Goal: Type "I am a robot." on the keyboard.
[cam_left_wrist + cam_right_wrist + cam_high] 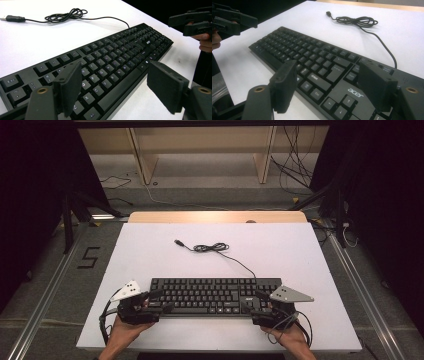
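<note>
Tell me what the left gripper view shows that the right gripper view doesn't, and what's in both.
Left gripper view alone: the keyboard's left end with the Esc key and the letter keys, with the left gripper's open jaws over that end.

Right gripper view alone: the acer logo, the arrow keys, and the right gripper's open jaws over the keyboard's right end.

Both: the black keyboard, its loosely coiled cable ending in a USB plug, the white table, and the other gripper farther off. Nothing is gripped.
</note>
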{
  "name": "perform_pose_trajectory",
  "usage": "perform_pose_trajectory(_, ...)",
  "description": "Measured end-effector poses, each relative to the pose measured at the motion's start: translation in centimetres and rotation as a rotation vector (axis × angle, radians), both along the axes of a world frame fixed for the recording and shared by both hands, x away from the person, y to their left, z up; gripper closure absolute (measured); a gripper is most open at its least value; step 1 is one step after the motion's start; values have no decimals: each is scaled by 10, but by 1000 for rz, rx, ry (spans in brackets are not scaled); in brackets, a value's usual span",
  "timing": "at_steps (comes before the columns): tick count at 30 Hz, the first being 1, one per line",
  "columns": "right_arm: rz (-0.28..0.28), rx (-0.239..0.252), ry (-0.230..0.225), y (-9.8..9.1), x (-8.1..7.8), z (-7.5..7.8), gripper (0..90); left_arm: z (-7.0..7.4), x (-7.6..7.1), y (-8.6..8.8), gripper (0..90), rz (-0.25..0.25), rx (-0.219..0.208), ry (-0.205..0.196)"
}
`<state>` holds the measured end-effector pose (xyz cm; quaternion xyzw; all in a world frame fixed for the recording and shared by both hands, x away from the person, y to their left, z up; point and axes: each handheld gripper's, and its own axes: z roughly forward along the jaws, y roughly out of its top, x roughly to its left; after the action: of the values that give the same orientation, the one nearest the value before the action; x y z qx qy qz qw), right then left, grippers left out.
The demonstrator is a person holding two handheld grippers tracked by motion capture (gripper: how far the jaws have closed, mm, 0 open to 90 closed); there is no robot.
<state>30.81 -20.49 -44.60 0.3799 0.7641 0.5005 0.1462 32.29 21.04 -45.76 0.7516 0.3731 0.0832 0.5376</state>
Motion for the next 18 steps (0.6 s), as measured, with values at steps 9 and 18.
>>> perform_pose_trajectory(9, 2, -1, 0, 1, 0, 0, 327, 0, 0, 0, 277, 2, 0, -1)
perform_pose_trajectory(18, 22, -2, 14, 12, 4, -1, 327, -1, 1, 1, 279, 11, 5, -1)
